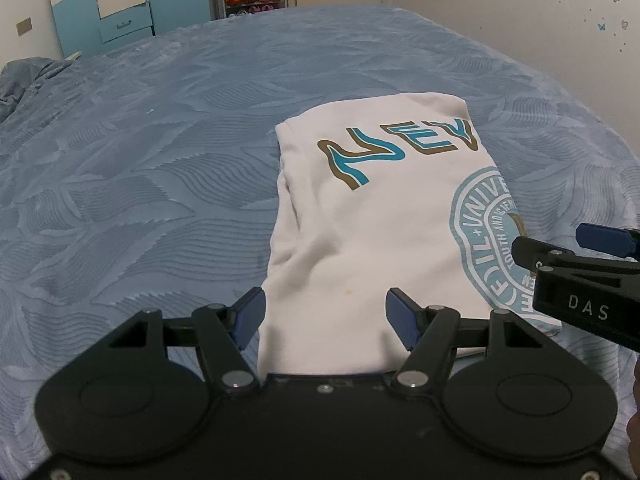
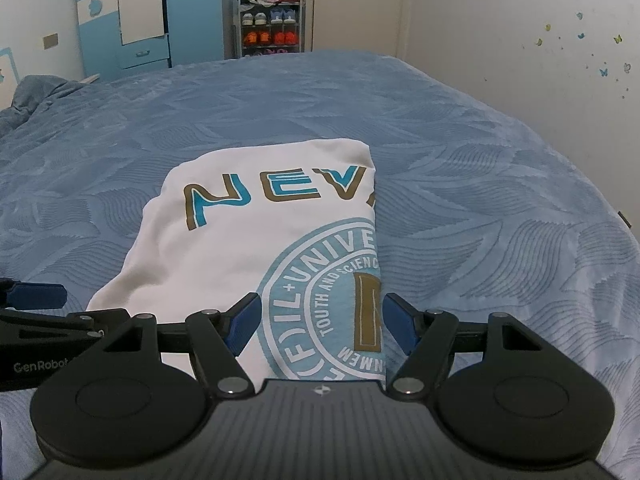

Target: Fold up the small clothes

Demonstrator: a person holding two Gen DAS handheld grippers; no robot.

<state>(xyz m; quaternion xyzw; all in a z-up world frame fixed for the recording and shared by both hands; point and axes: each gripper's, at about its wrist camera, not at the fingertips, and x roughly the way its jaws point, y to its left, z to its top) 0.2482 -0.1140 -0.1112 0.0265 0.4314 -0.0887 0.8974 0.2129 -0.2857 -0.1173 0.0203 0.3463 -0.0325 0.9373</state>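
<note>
1. A folded white shirt [image 2: 248, 240] with teal print is lying flat on the blue bed [image 2: 460, 160].
2. The left claw [image 1: 325, 318] is hovering released over the shirt's near left edge.
3. The right claw [image 2: 322, 322] is hovering released at the shirt's near right edge, gripping nothing.

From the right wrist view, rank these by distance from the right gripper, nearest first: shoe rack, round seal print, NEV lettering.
1. Round seal print, directly between the right gripper's open fingers.
2. NEV lettering, farther up the white shirt, slightly left.
3. Shoe rack, beyond the bed, against the far wall.
</note>
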